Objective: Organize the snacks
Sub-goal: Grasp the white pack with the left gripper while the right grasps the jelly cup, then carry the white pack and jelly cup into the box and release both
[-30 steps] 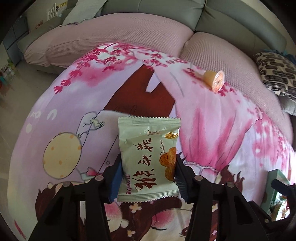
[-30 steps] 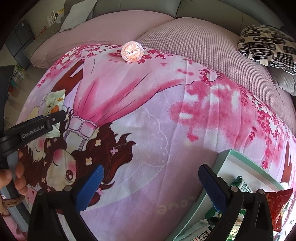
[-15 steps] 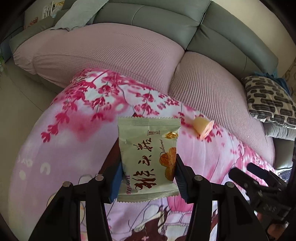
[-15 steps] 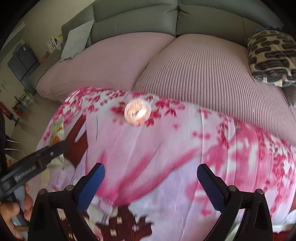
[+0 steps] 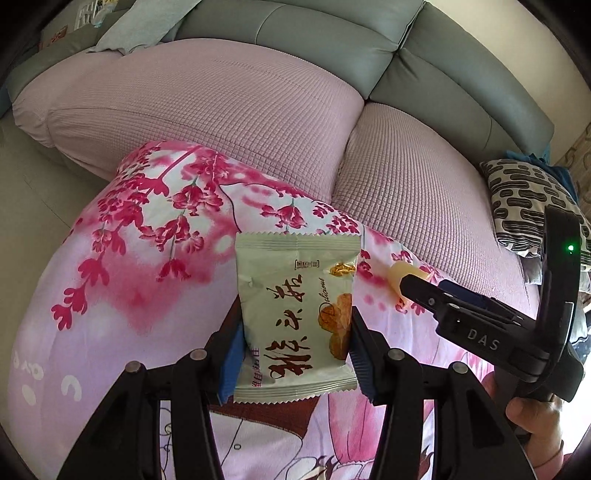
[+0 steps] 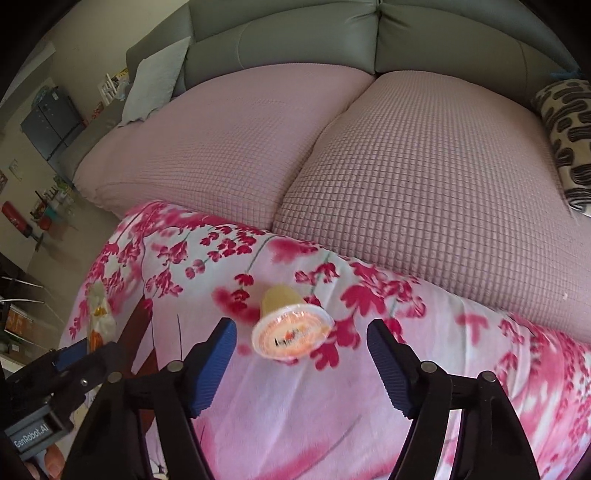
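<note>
My left gripper [image 5: 295, 354] is shut on a pale green snack packet [image 5: 297, 314] with an orange pastry picture, held upright above the pink floral cloth [image 5: 122, 306]. My right gripper [image 6: 301, 362] is open, its blue pads on either side of a small jelly cup [image 6: 290, 325] that lies on its side on the cloth, foil lid toward me. In the left wrist view the cup [image 5: 400, 273] shows partly behind the right gripper [image 5: 421, 288]. In the right wrist view the packet [image 6: 98, 325] and left gripper [image 6: 70, 358] show at far left.
The pink floral cloth [image 6: 369, 406] covers the surface in front of a sofa with pink quilted seat cushions [image 6: 424, 184] and grey-green backs [image 5: 295, 33]. A black-and-cream patterned pillow [image 5: 528, 206] lies at the right. A pale cushion [image 6: 155, 85] sits at the sofa's left end.
Both grippers have moved forward toward the sofa edge of the cloth. The right gripper has closed in on the jelly cup, which now lies between its open fingers. The left still holds the packet.
</note>
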The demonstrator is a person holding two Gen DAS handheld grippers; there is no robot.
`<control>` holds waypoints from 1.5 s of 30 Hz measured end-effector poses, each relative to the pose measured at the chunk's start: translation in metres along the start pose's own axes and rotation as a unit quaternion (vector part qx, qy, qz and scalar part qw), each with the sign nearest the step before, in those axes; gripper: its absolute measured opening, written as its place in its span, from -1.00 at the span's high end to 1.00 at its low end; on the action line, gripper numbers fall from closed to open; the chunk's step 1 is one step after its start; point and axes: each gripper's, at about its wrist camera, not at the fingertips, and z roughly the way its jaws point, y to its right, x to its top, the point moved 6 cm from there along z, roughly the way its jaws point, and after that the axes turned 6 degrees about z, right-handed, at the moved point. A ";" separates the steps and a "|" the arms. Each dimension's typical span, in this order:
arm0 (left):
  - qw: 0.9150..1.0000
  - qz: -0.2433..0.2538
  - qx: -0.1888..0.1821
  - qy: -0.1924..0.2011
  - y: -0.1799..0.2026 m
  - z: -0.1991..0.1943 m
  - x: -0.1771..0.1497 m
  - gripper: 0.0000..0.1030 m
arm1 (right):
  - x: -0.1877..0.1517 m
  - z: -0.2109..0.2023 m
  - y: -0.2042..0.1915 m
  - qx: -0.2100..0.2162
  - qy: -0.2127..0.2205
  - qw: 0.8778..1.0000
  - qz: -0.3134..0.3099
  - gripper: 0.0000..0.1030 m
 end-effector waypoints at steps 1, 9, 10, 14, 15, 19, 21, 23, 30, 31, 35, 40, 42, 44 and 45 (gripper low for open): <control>1.000 0.000 0.001 -0.001 -0.001 0.002 0.000 -0.03 | 0.001 0.004 0.000 -0.001 -0.003 1.000 -0.002 -0.34; 1.000 0.002 0.004 -0.009 0.000 0.016 -0.001 -0.03 | 0.002 0.016 0.000 0.020 -0.010 1.000 0.008 -0.07; 1.000 0.001 0.005 -0.008 0.000 0.017 -0.001 -0.03 | 0.002 0.016 0.000 0.024 -0.009 1.000 0.008 -0.02; 1.000 0.002 0.007 -0.009 0.001 0.018 -0.002 -0.03 | 0.001 0.015 -0.001 0.019 -0.007 1.000 0.010 0.06; 1.000 0.003 0.009 -0.009 0.001 0.019 -0.003 -0.03 | 0.000 0.015 -0.002 0.018 -0.007 1.000 0.008 0.07; 1.000 0.001 0.019 -0.017 0.003 0.018 -0.008 -0.03 | -0.009 0.006 0.001 0.019 -0.007 1.000 0.013 0.07; 1.000 0.000 0.022 -0.018 0.006 0.015 -0.010 -0.03 | -0.014 -0.002 0.004 0.015 -0.009 1.000 0.016 0.08; 0.999 0.001 0.030 -0.017 0.011 0.008 -0.013 -0.03 | -0.022 -0.013 0.006 0.009 -0.010 1.000 0.013 0.08; 0.999 0.004 0.035 -0.013 0.040 -0.029 -0.035 -0.03 | -0.057 -0.071 0.021 -0.022 -0.013 1.000 0.008 0.08; 0.999 0.009 0.035 -0.012 0.047 -0.036 -0.040 -0.03 | -0.063 -0.080 0.024 -0.023 -0.013 1.000 0.008 0.08; 0.999 0.026 0.030 -0.009 0.072 -0.060 -0.062 -0.03 | -0.089 -0.123 0.032 -0.023 0.004 1.000 0.005 0.08; 0.999 0.037 0.014 0.007 0.104 -0.092 -0.088 -0.03 | -0.124 -0.170 0.041 -0.039 0.031 0.999 0.005 0.08; 0.999 0.045 0.009 0.013 0.117 -0.103 -0.100 -0.03 | -0.139 -0.185 0.044 -0.041 0.043 0.998 0.006 0.08; 0.998 0.056 0.002 0.020 0.132 -0.113 -0.113 -0.03 | -0.157 -0.200 0.050 -0.037 0.050 0.998 0.019 0.08; 0.998 0.060 -0.001 0.021 0.138 -0.116 -0.119 -0.03 | -0.167 -0.206 0.055 -0.040 0.052 0.997 0.026 0.08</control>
